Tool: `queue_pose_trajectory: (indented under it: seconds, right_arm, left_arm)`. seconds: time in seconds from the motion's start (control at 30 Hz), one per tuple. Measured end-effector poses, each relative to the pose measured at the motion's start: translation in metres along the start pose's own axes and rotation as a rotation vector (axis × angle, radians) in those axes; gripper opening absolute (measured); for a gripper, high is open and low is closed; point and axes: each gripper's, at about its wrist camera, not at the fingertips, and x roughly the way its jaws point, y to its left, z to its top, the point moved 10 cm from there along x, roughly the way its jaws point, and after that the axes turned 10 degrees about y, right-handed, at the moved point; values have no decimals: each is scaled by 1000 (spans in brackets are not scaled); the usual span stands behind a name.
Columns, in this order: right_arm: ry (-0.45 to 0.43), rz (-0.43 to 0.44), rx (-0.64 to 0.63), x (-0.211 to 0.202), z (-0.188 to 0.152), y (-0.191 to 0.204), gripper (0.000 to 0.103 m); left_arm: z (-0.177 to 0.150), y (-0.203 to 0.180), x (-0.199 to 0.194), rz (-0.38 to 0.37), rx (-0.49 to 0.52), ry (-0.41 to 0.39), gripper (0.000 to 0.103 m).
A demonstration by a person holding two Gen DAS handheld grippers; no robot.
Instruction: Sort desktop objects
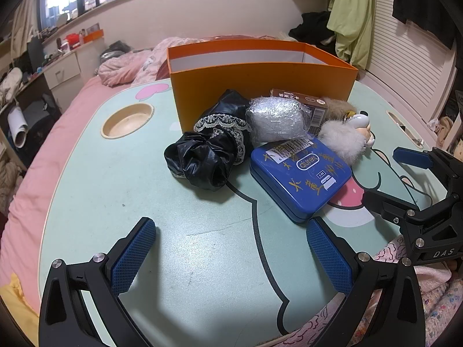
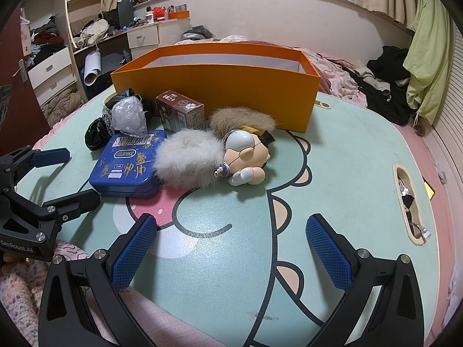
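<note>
An orange box (image 1: 260,86) (image 2: 217,92) stands open at the back of the cartoon-printed table (image 1: 115,202). In front of it lie a black lace-trimmed scrunchie (image 1: 208,150), a bubble-wrap bundle (image 1: 277,121), a brown carton (image 2: 179,112), a blue tin (image 1: 301,179) (image 2: 127,167), a white fur puff (image 2: 188,162), a tan fur puff (image 2: 240,118) and a small figurine (image 2: 249,156) on its back. My left gripper (image 1: 231,257) (image 2: 65,179) is open and empty, just short of the tin. My right gripper (image 2: 231,254) (image 1: 396,179) is open and empty, short of the figurine.
A round cup recess (image 1: 127,121) sits in the table's left side, and a slot (image 2: 411,202) holding small items in its right side. The table rests on a bed with pink bedding (image 1: 58,144). A patterned blanket (image 2: 17,289) lies at the near edge.
</note>
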Motion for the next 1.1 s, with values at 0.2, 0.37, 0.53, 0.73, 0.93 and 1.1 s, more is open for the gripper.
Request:
queue_pose_trajectory:
  seconds: [0.2, 0.37, 0.53, 0.73, 0.93, 1.1]
  right_arm:
    - [0, 0, 0, 0, 0, 0, 103]
    - [1, 0, 0, 0, 0, 0, 103]
    - [18, 3, -5, 0, -1, 1, 100]
    - [-52, 113, 38, -43, 45, -2, 84]
    - [93, 260, 189, -36, 144, -18, 55]
    - [351, 226, 276, 33, 163, -28, 47]
  left_arm:
    - [0, 0, 0, 0, 0, 0, 103]
    - [-1, 0, -1, 0, 0, 0, 103]
    - [0, 0, 0, -1, -1, -1, 103]
    - [0, 0, 0, 0, -1, -1, 103]
    - [-1, 0, 1, -1, -1, 1, 103]
    - [-1, -1, 1, -2, 0, 0, 103]
